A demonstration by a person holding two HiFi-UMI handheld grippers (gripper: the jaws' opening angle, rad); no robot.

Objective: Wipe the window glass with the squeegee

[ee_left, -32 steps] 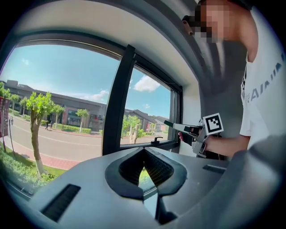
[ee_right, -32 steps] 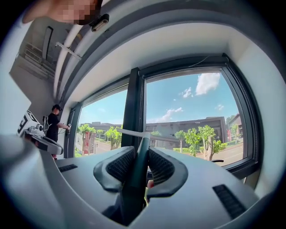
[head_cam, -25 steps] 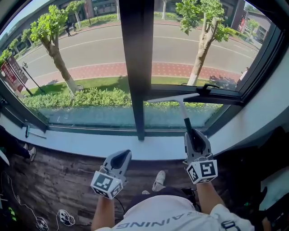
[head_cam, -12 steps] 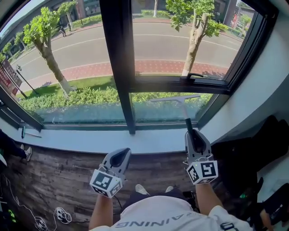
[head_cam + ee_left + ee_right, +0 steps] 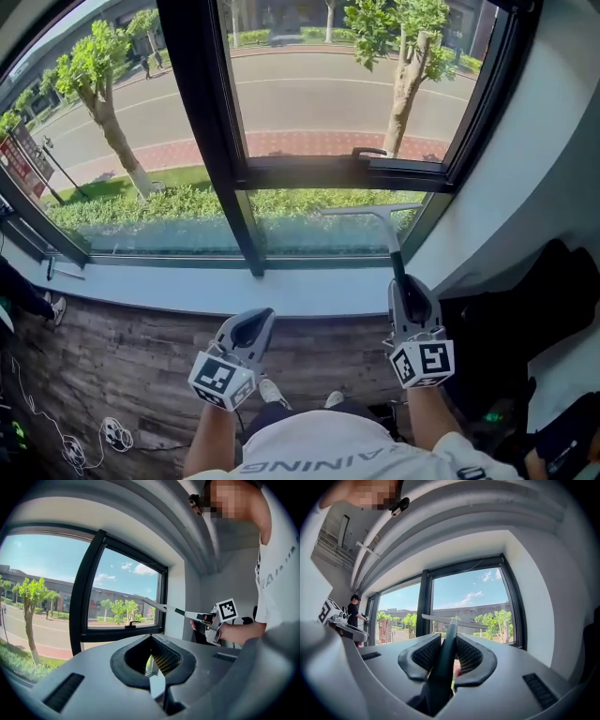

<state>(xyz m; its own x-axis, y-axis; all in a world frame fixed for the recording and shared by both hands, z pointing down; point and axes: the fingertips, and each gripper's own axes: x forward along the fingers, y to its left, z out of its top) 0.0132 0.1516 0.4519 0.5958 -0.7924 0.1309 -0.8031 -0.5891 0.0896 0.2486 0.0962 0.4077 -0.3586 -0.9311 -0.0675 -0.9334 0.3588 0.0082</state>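
Note:
The squeegee point(image 5: 373, 213) has a pale blade and a dark handle. Its blade lies level before the lower right pane of the window glass point(image 5: 309, 230), just under the horizontal frame bar; I cannot tell whether it touches the glass. My right gripper point(image 5: 406, 292) is shut on the handle, which runs up between the pads in the right gripper view, where the gripper point(image 5: 449, 641) holds the squeegee point(image 5: 447, 648). My left gripper point(image 5: 247, 330) hangs below the sill, shut and holding nothing. The left gripper view shows the left gripper point(image 5: 152, 662) and, beyond it, the squeegee point(image 5: 164, 607).
A dark mullion point(image 5: 211, 131) splits the window, with a latch handle point(image 5: 370, 153) on the frame bar. A white sill point(image 5: 178, 289) runs below, then wood floor point(image 5: 103, 366) with cables point(image 5: 89, 441). White wall point(image 5: 530, 159) and dark bags point(image 5: 511, 319) stand at right. Another person point(image 5: 352, 612) stands far left.
The blade has slid down the lower right pane, away from the frame bar. The head view has shifted right along the window. My left gripper has stayed put.

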